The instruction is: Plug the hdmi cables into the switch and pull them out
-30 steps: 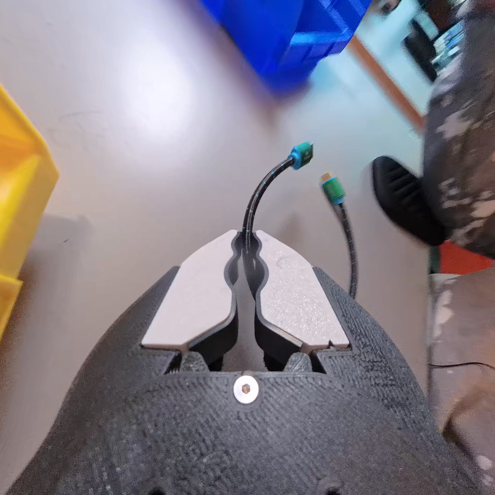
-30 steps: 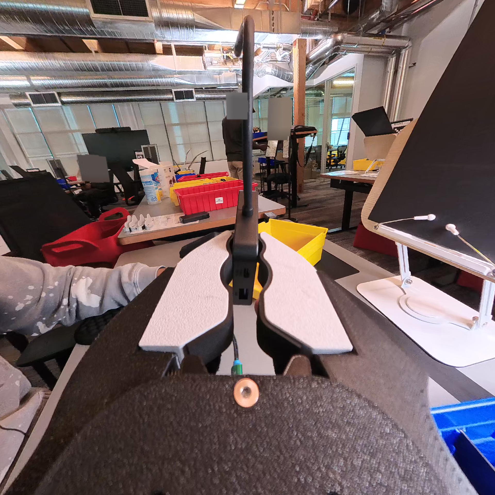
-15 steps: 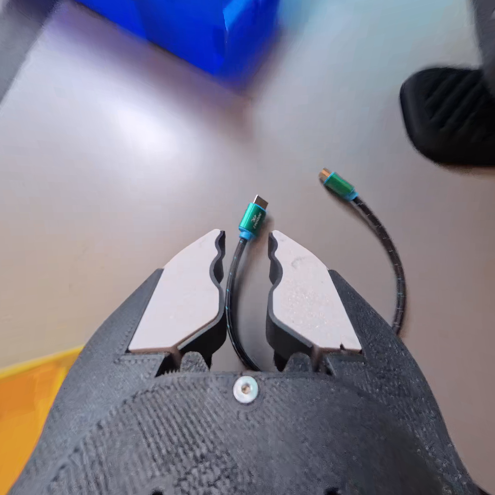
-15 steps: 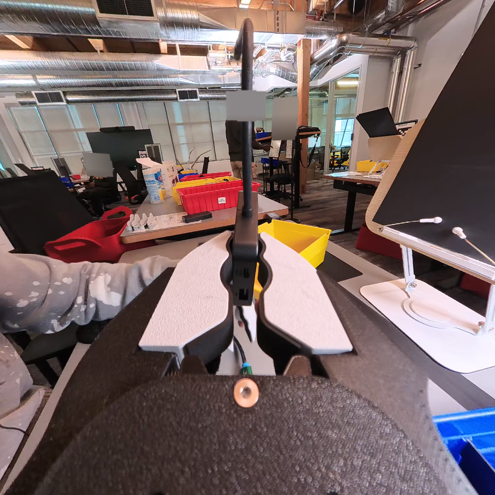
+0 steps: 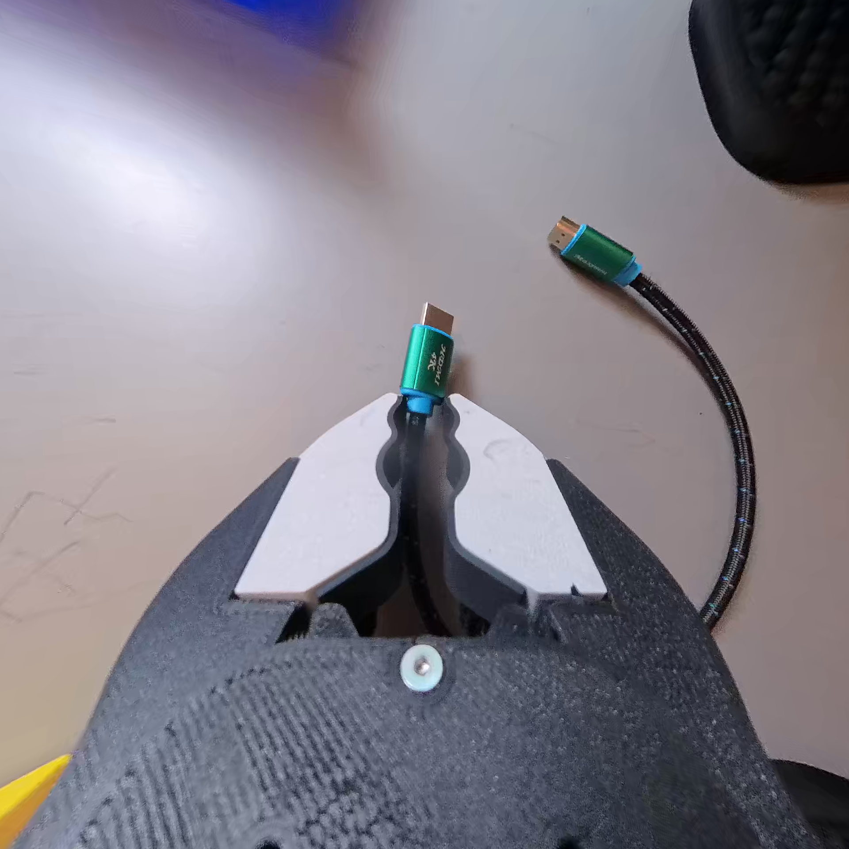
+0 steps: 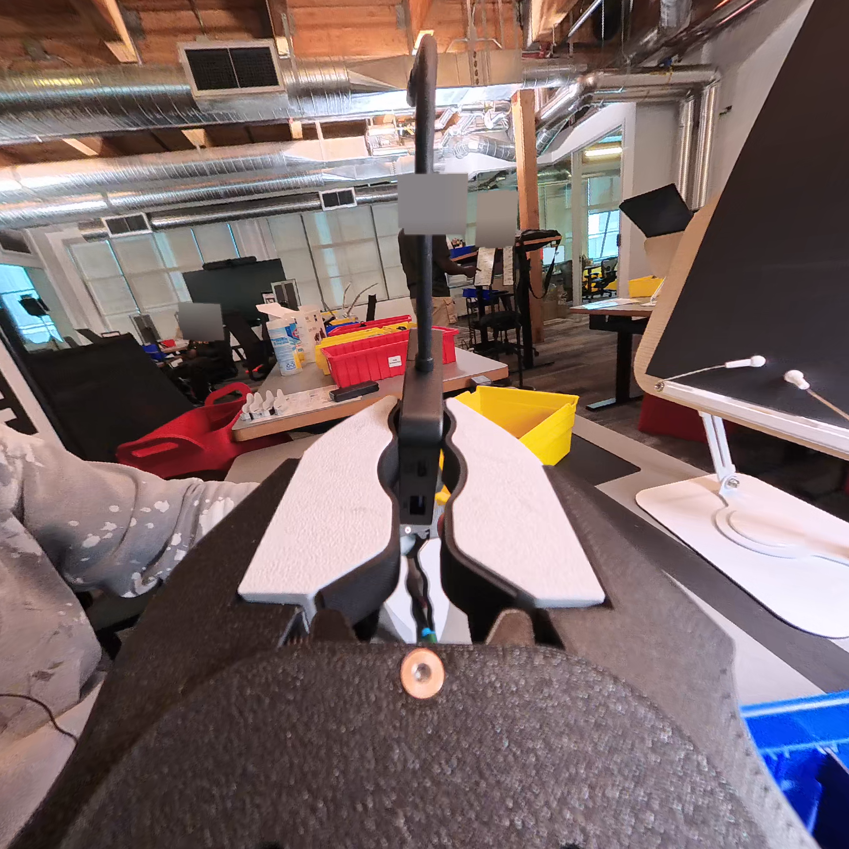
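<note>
Two tongs, both closed: my left tongs (image 5: 425, 404) pinch a braided black cable just behind its green metal HDMI plug (image 5: 427, 363), steering it; my right tongs (image 6: 420, 409) clamp the black box-shaped switch (image 6: 419, 441) upright, ports exposed. A second green-plugged cable (image 5: 597, 252) rests on the grey counter (image 5: 229, 321) at two o'clock.

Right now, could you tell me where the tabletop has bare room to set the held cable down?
Bare grey tabletop spreads ahead and left of the left gripper, bounded by the yellow bin corner below. To the right it is crowded: the loose green-ended braided cable curves there, beneath a black textured pad.
</note>
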